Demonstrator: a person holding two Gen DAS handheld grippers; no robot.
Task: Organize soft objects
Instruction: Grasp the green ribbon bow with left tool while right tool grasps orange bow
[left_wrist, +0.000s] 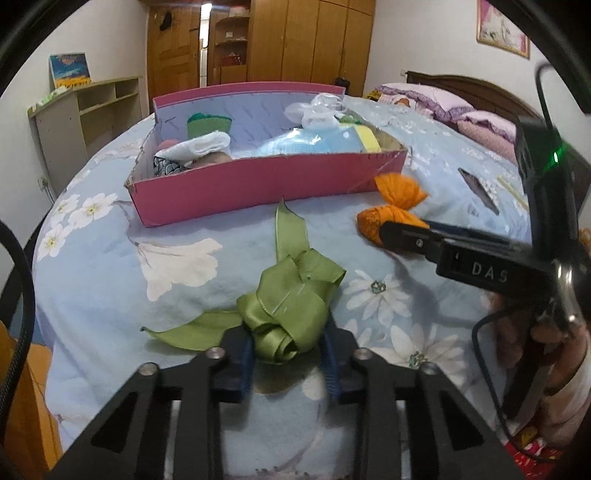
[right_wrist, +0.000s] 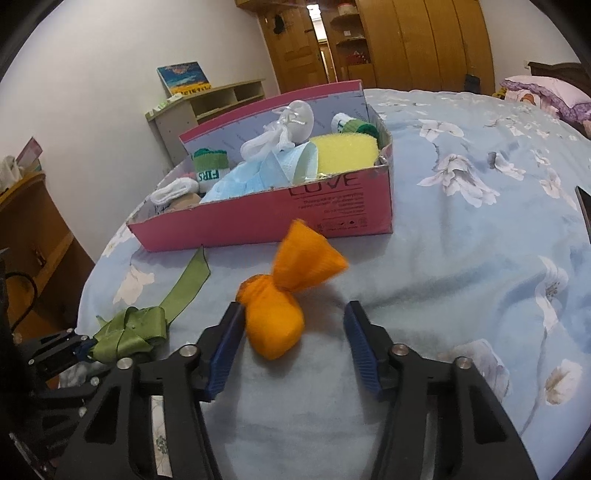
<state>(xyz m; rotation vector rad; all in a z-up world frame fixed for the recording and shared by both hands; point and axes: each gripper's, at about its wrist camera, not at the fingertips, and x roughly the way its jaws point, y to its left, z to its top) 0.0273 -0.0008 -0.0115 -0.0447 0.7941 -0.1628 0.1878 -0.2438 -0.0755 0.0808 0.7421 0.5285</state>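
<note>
Wooden wardrobe (left_wrist: 314, 37), shelf unit (left_wrist: 88, 110), pillows (left_wrist: 436, 99) — perhaps a phone (left_wrist: 478, 190).

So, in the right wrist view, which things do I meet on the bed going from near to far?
Orange cloth bundle between the right hand-held gripper's open fingers → pink box → yellow sponge inside it → purple pillow at the far end.

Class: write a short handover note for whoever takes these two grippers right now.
Left gripper: shut on the green ribbon, not yet lifted off the bedspread.
Right gripper: open around the orange cloth bundle; left pad touching, right pad clear.
Done: socks, sponge and blue cloth already in the pink box.
Left: close on the bundle, then carry both items into the box.
</note>
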